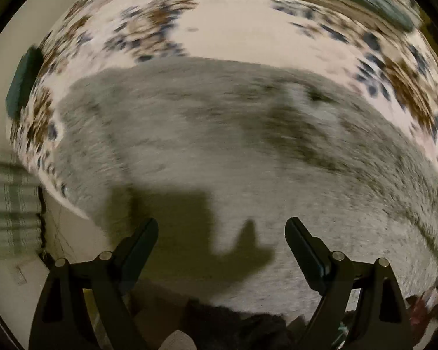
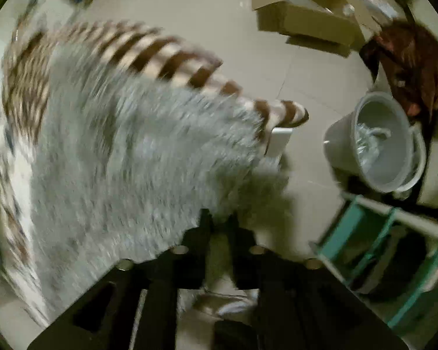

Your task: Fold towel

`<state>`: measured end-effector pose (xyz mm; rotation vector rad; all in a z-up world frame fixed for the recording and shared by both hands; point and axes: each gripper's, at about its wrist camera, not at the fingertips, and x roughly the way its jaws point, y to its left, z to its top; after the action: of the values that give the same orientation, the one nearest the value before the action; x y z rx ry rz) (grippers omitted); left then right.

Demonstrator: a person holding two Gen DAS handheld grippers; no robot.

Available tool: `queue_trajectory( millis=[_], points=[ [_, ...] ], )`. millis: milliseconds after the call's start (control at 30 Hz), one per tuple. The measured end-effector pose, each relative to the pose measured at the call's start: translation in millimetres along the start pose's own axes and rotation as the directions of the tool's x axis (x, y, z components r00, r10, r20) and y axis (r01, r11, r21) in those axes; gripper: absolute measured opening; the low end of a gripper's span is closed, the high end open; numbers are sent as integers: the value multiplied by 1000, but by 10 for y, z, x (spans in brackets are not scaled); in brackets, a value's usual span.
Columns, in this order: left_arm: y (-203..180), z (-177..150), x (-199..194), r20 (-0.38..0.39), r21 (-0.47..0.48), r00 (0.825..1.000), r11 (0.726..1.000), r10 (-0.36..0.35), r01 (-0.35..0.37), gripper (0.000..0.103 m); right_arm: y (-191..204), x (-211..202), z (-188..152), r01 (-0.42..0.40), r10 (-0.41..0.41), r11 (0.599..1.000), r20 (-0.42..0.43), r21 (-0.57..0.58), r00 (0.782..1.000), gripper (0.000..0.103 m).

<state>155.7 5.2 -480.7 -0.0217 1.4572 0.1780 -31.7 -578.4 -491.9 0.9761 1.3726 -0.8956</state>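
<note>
A grey fluffy towel [image 1: 219, 145] lies spread over a table covered by a cloth [image 1: 233, 26] with a brown and blue floral pattern. My left gripper [image 1: 222, 227] hovers above the towel's near part, open, with nothing between its fingers; its shadow falls on the towel. In the right wrist view the same towel [image 2: 137, 157] drapes over the table's corner, and my right gripper [image 2: 220, 218] is shut on the towel's hanging corner. Both views are motion-blurred.
On the floor to the right stand a grey bucket [image 2: 382, 143], a cardboard box [image 2: 303, 14] and a green-and-white frame [image 2: 394, 248]. A dark reddish cloth [image 2: 408, 64] hangs at the upper right. A green object [image 1: 23, 84] sits at the table's left edge.
</note>
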Motion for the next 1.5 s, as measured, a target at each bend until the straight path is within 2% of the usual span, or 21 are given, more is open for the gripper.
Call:
queue_trajectory(
  millis=[33, 133, 200, 267, 400, 433, 467, 500, 533, 567, 667, 733, 867, 967, 1033, 1133, 1200, 1300, 1367, 1433, 1500],
  points=[
    [135, 12, -18, 3, -26, 1000, 1000, 1, -1, 89, 119, -96, -84, -1, 2, 999, 21, -41, 1000, 46],
    [545, 71, -56, 22, -101, 1000, 995, 22, -20, 89, 634, -406, -479, -1, 14, 984, 74, -179, 997, 56],
    [828, 163, -11, 17, -155, 999, 987, 37, -34, 89, 1006, -516, -792, -31, 50, 969, 70, -245, 996, 58],
    [1112, 297, 49, 17, -240, 1000, 971, 17, -12, 89, 1394, -523, -1095, -81, 93, 953, 30, -293, 995, 58],
    [1467, 513, 150, 69, -333, 997, 943, 15, 9, 87, 2304, -311, -1756, -161, 134, 907, -97, -390, 986, 58],
    [1535, 555, 200, 83, -346, 997, 938, 6, 23, 71, 2518, -238, -1942, -189, 142, 890, -142, -415, 980, 58],
    [1588, 576, 242, 92, -351, 996, 936, -6, 38, 37, 2685, -186, -2087, -206, 143, 875, -172, -439, 975, 58],
    [1642, 599, 306, 80, -349, 996, 935, -30, 56, 21, 2892, -129, -2279, -224, 144, 852, -198, -474, 969, 58],
    [1710, 616, 352, 74, -356, 995, 931, -60, 82, 8, 3026, -95, -2443, -231, 143, 837, -210, -496, 967, 58],
    [1803, 589, 342, 94, -371, 992, 922, -82, 111, 7, 3146, -55, -2574, -240, 141, 823, -224, -514, 964, 58],
    [2054, 481, 169, 165, -399, 982, 903, -96, 155, 7, 3437, 83, -2924, -256, 121, 799, -271, -544, 955, 58],
    [2281, 374, 116, 176, -426, 980, 890, -95, 163, 7, 3514, 168, -3084, -265, 109, 796, -302, -544, 947, 58],
    [2572, 212, 352, 109, -479, 990, 868, -88, 130, 7, 3467, 323, -3391, -251, 60, 786, -334, -565, 941, 58],
    [2670, 121, 629, 48, -500, 994, 859, -99, 110, 7, 3361, 438, -3534, -241, 25, 795, -366, -557, 930, 58],
    [2697, 86, 759, 30, -508, 992, 853, -124, 122, 9, 3310, 472, -3584, -230, 11, 802, -371, -551, 929, 58],
    [2708, 91, 705, 32, -514, 984, 841, -177, 167, 11, 3210, 440, -3595, -230, 15, 811, -374, -538, 927, 58],
    [2721, 84, 579, 42, -516, 979, 835, -198, 191, 17, 3109, 370, -3559, -237, 30, 817, -371, -525, 928, 63],
    [2770, 53, 364, 69, -527, 979, 826, -194, 201, 38, 2916, 266, -3414, -222, 37, 839, -354, -498, 935, 64],
    [2817, 60, 223, 78, -538, 983, 823, -166, 182, 71, 2894, 206, -3310, -229, 52, 849, -355, -477, 933, 64],
    [2806, 95, 54, 109, -543, 983, 820, -146, 182, 75, 2980, 126, -3192, -245, 80, 851, -347, -464, 935, 65],
    [2705, 229, -84, 152, -539, 972, 810, -178, 232, 75, 3119, 0, -2987, -271, 113, 830, -329, -487, 937, 65]
  ],
)
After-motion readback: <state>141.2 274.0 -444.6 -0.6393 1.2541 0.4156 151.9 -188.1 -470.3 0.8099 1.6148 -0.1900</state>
